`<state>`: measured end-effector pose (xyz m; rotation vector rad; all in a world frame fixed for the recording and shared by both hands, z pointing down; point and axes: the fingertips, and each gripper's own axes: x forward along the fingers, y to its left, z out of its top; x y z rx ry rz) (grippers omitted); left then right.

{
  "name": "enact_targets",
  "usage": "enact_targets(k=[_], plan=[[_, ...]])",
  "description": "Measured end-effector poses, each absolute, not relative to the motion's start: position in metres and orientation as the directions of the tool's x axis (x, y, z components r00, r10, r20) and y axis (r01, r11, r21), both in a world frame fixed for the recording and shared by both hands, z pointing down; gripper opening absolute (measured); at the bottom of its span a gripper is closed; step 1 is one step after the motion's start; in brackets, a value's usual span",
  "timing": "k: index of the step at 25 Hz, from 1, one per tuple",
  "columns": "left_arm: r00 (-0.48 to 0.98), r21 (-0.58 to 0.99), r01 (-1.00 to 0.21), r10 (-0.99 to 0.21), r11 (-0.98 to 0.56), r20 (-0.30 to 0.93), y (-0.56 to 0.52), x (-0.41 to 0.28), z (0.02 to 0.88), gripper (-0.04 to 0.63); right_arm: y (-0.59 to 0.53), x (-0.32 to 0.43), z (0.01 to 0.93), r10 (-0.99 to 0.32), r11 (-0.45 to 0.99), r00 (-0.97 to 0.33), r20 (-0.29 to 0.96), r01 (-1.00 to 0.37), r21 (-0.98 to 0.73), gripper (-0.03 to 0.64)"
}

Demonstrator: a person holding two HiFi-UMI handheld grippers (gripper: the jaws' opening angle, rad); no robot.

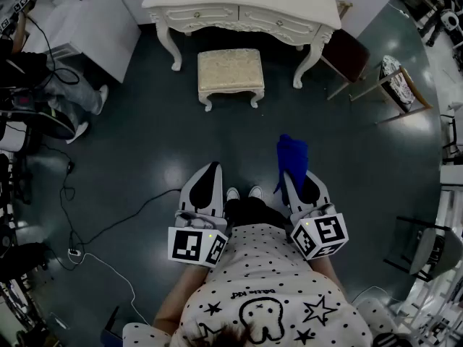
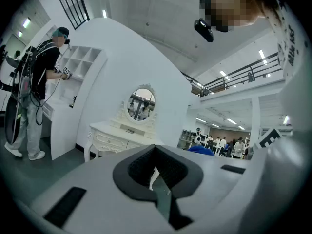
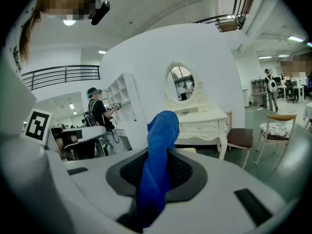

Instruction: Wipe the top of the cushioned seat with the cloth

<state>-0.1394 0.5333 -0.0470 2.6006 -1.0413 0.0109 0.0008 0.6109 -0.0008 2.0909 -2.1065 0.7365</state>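
**Dark floor, seat far ahead**

Head view: on the glossy dark floor (image 1: 145, 157), the cushioned seat (image 1: 231, 69) stands far off before the white dressing table (image 1: 242, 6). Both grippers are held level at the waist, pointing forward.

Left gripper view: the left gripper (image 1: 211, 169) has its jaws closed on nothing.

Right gripper view: the right gripper (image 1: 293, 181) clamps the blue cloth (image 1: 291, 157), which stands upright between its jaws.

To wipe well, step close and lay the loose cloth flat on the cushion.

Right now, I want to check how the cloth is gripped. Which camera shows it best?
The right gripper view: the blue cloth fills the middle, clamped in the right tool. The head view shows it poking forward; the left gripper view catches only a blue sliver.
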Motion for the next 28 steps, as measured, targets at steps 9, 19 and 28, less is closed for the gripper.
enact_targets(k=[9,19,28], plan=[[0.727,0.301,-0.677,-0.674,-0.672,0.130,0.536,-0.139,-0.050,-0.003,0.613,0.002,-0.002,-0.922,-0.046,-0.066,0.381,-0.960,-0.276,0.089],[0.734,0.281,-0.671,-0.667,-0.686,0.124,0.551,-0.123,-0.055,-0.003,0.629,0.016,-0.003,-0.924,-0.047,-0.065,0.376,-0.959,-0.281,0.089],[0.759,0.217,-0.639,-0.651,-0.738,0.021,0.542,-0.094,-0.080,-0.003,0.646,0.044,-0.001,-0.941,-0.050,-0.065,0.331,-0.944,-0.327,0.089]])
